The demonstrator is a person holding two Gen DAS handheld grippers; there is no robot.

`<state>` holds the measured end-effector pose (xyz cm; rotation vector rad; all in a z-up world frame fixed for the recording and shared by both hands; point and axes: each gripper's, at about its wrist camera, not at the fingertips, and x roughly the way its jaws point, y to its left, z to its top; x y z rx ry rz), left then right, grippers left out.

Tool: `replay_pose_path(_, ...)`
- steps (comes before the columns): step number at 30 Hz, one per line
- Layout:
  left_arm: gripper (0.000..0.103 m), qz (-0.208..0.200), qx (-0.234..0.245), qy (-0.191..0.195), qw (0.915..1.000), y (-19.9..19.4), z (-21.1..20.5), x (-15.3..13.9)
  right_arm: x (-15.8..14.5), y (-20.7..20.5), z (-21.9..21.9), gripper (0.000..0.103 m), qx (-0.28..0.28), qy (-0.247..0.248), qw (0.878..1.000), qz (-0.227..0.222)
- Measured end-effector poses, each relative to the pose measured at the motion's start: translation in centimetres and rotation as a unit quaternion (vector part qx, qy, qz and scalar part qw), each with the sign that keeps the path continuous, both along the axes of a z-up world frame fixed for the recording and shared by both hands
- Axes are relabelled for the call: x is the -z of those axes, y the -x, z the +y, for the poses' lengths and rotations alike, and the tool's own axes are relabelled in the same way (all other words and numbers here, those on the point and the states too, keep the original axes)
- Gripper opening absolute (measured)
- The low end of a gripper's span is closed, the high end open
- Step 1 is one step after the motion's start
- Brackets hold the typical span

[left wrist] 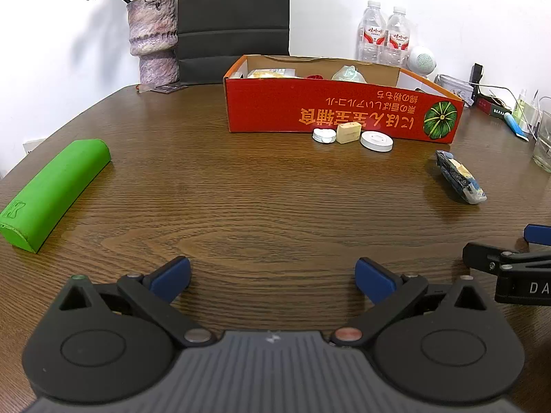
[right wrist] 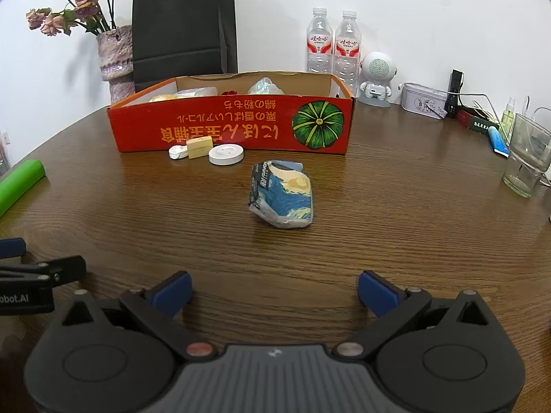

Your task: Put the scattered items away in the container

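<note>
An open red cardboard box (left wrist: 330, 110) (right wrist: 234, 124) stands on the far side of the wooden table and holds several items. In front of it lie a small white case (left wrist: 324, 135) (right wrist: 178, 152), a beige block (left wrist: 348, 132) (right wrist: 199, 147) and a white round disc (left wrist: 376, 141) (right wrist: 226, 154). A blue painted tissue pack (right wrist: 282, 194) (left wrist: 459, 180) lies nearer, straight ahead of my right gripper (right wrist: 273, 292). A green pouch (left wrist: 51, 192) (right wrist: 19, 184) lies at the left. My left gripper (left wrist: 272, 280) is open and empty above bare table. My right gripper is open and empty too.
Behind the box stand a vase of dried flowers (left wrist: 153, 38), a black bag (right wrist: 184, 24), two water bottles (right wrist: 332, 44) and a white speaker (right wrist: 377, 77). At the right are a tin (right wrist: 423, 101), a glass (right wrist: 525, 158) and small clutter.
</note>
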<state>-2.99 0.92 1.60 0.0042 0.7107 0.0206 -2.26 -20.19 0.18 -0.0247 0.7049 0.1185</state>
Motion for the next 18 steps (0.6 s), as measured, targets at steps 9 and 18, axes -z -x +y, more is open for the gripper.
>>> replay_pose_path(9,0.103,-0.058,0.152,0.005,0.9867,-6.9,-1.8,-3.8,-3.1,-4.9,-0.8,0.088,-0.025,-0.024,0.999,-0.023)
replay_pose_path(18,0.051,-0.031,0.209,-0.033,0.9768,-16.7,-4.6,-2.6,-1.3,-10.0,-0.9,0.024,-0.036,-0.005,0.999,0.023)
